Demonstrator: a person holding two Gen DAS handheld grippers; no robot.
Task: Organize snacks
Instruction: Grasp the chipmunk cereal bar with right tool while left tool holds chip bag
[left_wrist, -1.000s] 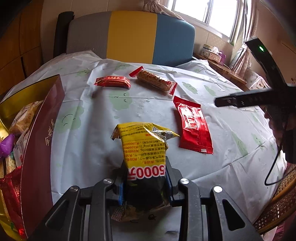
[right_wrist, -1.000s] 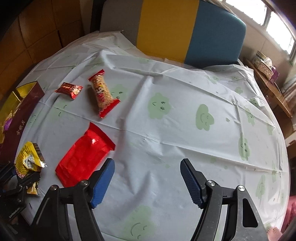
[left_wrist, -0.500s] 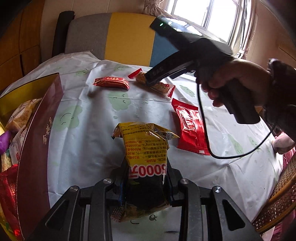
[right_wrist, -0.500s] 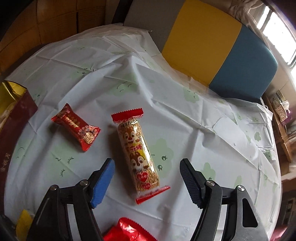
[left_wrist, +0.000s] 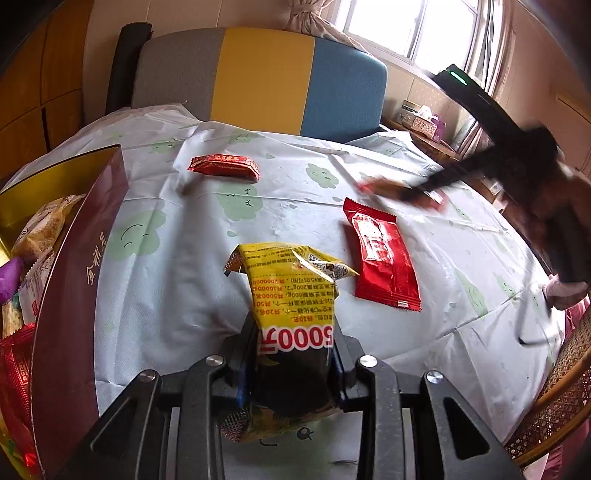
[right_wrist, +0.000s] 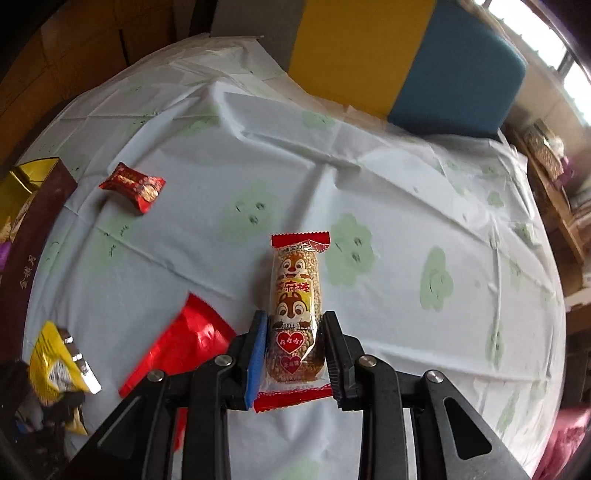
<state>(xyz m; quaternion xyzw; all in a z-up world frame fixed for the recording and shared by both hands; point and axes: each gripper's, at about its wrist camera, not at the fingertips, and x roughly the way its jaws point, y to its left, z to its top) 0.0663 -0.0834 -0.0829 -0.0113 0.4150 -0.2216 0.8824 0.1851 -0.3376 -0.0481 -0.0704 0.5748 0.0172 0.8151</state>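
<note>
Near the table's centre, my right tool (right_wrist: 293, 347), apart half a second ago, now clamps the clear sesame-stick packet (right_wrist: 295, 306); my left tool (left_wrist: 291, 363) still clamps the yellow foil packet (left_wrist: 291, 291), both bound for the maroon box (left_wrist: 79, 280) at the left edge.

The left tool (left_wrist: 293, 363) sits low over the surface, both fingers pressed against the sides of a yellow packet (left_wrist: 291, 295). The right tool (right_wrist: 295, 354) clamps a cereal bar (right_wrist: 297, 306) between its fingers; from the left wrist view it appears motion-blurred, perhaps raised.
</note>
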